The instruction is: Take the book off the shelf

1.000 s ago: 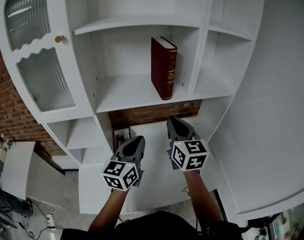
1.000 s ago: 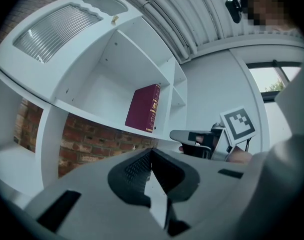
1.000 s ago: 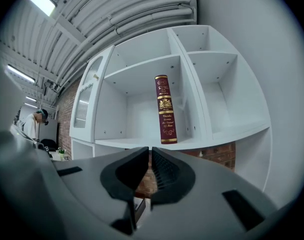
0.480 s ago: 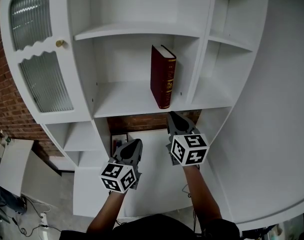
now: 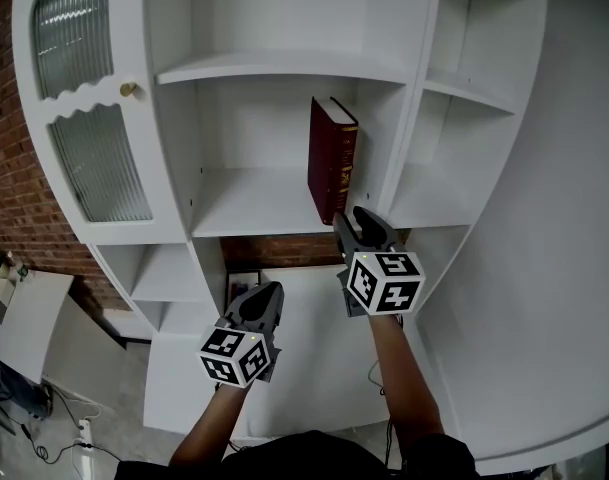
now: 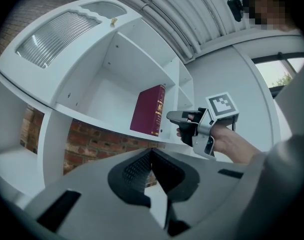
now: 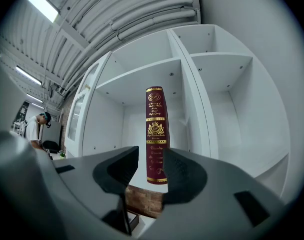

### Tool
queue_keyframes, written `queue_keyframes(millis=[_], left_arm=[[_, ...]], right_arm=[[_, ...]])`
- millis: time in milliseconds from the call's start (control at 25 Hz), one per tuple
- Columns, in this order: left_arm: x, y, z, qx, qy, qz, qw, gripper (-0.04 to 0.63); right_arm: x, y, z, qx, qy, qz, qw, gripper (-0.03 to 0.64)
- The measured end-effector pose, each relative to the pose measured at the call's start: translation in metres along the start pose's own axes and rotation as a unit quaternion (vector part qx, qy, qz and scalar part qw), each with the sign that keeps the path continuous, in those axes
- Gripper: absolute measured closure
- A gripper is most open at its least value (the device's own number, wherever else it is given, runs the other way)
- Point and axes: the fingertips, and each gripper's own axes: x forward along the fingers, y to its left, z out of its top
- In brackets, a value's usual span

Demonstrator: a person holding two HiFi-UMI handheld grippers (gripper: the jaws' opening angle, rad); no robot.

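A dark red book point(image 5: 332, 158) with gold print stands upright on the middle shelf point(image 5: 254, 203) of a white cabinet, against the compartment's right wall. My right gripper point(image 5: 356, 218) is just below and in front of the book's lower end. Its jaws are opening, and the book's spine point(image 7: 155, 134) shows in the gap beyond them, untouched. My left gripper point(image 5: 266, 293) hangs lower and to the left, shut and empty. From the left gripper view, the book point(image 6: 148, 110) and the right gripper point(image 6: 177, 117) appear close together.
A ribbed-glass cabinet door with a brass knob point(image 5: 129, 89) is at the left. Brick wall point(image 5: 14, 198) shows behind and under the shelf. An upright divider point(image 5: 409, 118) stands right of the book, with smaller compartments beyond. A person point(image 7: 34, 126) stands far off at the left.
The right gripper has risen toward the book's lower end and its jaws have parted. The left gripper has stayed low and shut.
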Motion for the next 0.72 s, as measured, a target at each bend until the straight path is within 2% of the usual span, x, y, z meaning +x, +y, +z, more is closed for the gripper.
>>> queue_keyframes(millis=[280, 480, 720], left_arm=[[0.001, 0.008, 0.003, -0.002, -0.003, 0.014, 0.9999, 0.579], [0.003, 0.014, 0.002, -0.003, -0.003, 0.021, 0.9998, 0.579], [0.005, 0.024, -0.001, -0.006, -0.001, 0.033, 0.9994, 0.578]], right_arm=[[0.019, -0.004, 0.01, -0.002, -0.002, 0.002, 1.0, 0.376], [0.035, -0.01, 0.011, -0.004, 0.003, 0.0, 1.0, 0.345], [0.055, -0.013, 0.005, -0.019, 0.016, -0.004, 1.0, 0.337]])
